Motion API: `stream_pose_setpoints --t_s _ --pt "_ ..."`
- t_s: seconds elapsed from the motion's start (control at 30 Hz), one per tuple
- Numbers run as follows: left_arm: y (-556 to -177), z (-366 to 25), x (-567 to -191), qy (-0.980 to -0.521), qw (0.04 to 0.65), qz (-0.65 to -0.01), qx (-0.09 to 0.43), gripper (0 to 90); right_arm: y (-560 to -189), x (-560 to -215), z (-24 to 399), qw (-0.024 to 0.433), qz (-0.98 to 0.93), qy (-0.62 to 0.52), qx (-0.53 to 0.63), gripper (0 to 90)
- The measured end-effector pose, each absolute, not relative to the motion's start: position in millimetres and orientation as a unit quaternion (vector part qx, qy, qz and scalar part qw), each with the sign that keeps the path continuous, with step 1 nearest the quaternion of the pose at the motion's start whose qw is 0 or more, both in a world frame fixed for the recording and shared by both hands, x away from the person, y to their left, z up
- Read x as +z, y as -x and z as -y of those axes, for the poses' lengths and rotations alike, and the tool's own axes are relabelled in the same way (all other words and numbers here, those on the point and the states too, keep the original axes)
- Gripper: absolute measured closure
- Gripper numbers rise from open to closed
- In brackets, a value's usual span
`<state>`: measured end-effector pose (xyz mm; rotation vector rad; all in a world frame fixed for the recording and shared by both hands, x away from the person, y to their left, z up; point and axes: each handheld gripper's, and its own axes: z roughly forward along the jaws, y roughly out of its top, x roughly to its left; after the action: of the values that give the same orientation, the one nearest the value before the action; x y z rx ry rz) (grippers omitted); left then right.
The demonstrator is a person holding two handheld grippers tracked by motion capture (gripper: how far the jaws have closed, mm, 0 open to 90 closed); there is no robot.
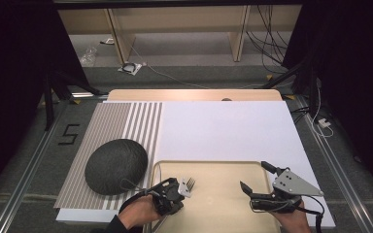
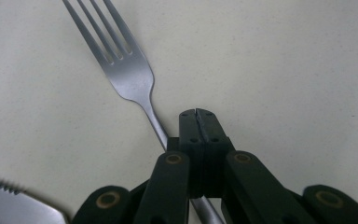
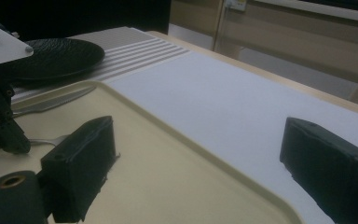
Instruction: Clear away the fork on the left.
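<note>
Left gripper view: fork handle beneath closed left gripper (touching)

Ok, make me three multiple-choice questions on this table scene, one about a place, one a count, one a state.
1. Where does the fork lie?
A on the dark plate
B on the cream tray
C on the floor

2. How many tines has the fork?
A two
B three
C four

3. How do the right gripper's jaws stand?
A open, nothing between them
B shut on a knife
C shut on the tray rim

Answers: 1 B, the cream tray lies under it; 2 C, four tines show in the left gripper view; 3 A, its jaws stand wide apart.
</note>
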<state>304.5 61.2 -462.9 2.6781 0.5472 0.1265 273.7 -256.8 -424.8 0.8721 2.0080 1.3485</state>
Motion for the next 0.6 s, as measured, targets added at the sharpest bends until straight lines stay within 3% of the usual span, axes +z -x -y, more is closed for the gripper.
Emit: stream_pose_setpoints --t_s 0.6 --pt "-315.1 -80.9 -463.4 -0.952 0.203 -0.223 0.056 89.1 -273.9 -424.9 256.8 0.281 -0.749 -0.326 0.503 11.3"
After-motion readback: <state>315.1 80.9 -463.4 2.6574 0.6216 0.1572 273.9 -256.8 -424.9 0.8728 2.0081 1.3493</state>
